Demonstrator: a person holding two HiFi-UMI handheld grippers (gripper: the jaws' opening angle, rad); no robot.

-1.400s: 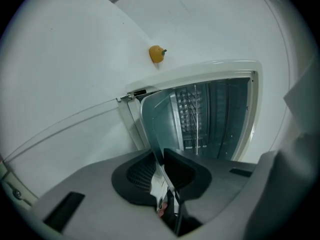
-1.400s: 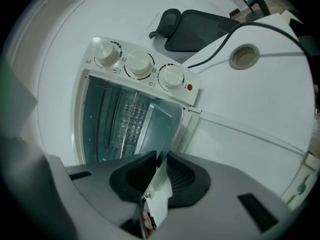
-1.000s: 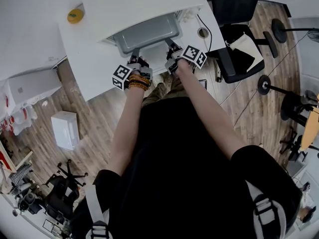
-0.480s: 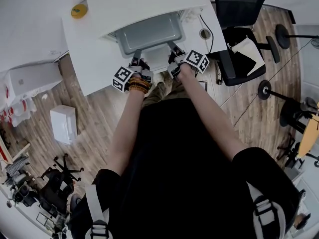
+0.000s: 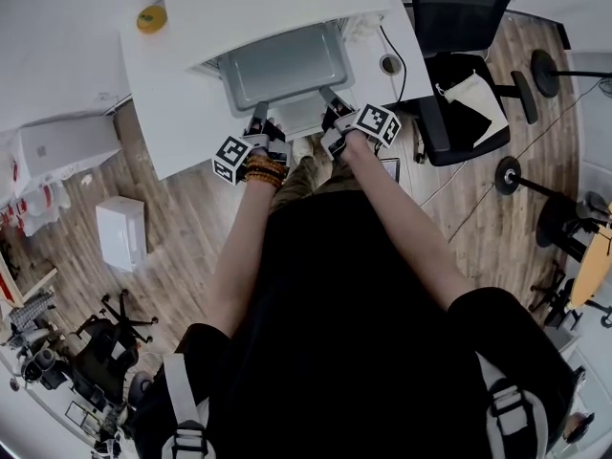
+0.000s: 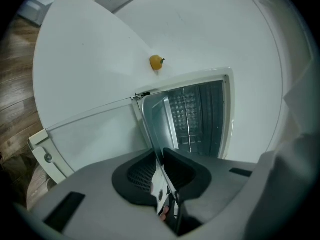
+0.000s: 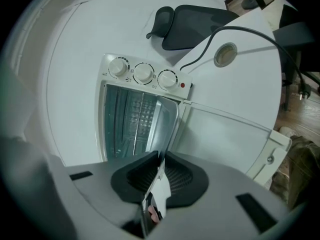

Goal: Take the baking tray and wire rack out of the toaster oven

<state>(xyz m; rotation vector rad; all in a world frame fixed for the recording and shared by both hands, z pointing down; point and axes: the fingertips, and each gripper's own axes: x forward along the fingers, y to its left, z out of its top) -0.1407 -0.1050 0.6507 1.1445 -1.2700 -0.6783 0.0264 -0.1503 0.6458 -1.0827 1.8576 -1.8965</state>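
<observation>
Tabletop (image 5: 163, 127): tray (image 5: 287, 65) is drawn further from the oven (image 5: 277, 3).
Rim is clamped by left hand-held gripper (image 5: 258, 118) and right hand-held gripper (image 5: 330, 101), the latter just closing tighter.

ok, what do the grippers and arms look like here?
Same build: left gripper and right gripper have grey bodies, black ribbed pads, and a white cube of black square markers. Black short sleeves; orange beaded bracelets on the left wrist.
</observation>
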